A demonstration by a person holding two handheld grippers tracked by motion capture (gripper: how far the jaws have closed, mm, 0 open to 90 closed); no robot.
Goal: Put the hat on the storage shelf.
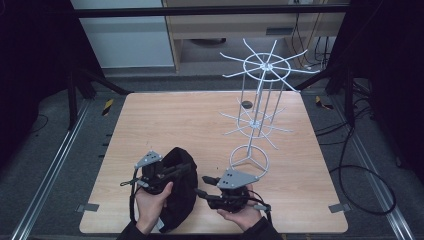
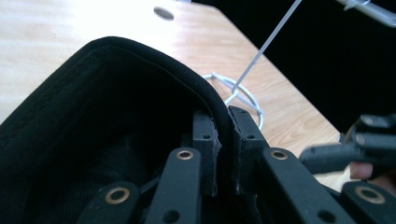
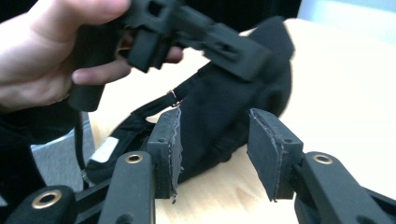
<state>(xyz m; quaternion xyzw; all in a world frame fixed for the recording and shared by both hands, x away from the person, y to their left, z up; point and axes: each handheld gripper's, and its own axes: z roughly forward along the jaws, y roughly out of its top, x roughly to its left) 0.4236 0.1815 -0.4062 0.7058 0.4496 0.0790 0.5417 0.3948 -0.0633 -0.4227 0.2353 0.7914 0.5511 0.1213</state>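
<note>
The left gripper [image 2: 223, 154] pinches the corded rim of the soft black fabric bag [image 1: 176, 195]; at its three o'clock, the right gripper [image 3: 214, 154] gapes empty.

A wooden table [image 1: 150, 125] stands on grey floor [image 1: 45, 150], metal rails [image 1: 60, 155] along both sides. Beyond it, a pale cabinet [image 1: 125, 35], a wooden desk [image 1: 250, 22], and cables [image 1: 360, 165] on the floor.
</note>
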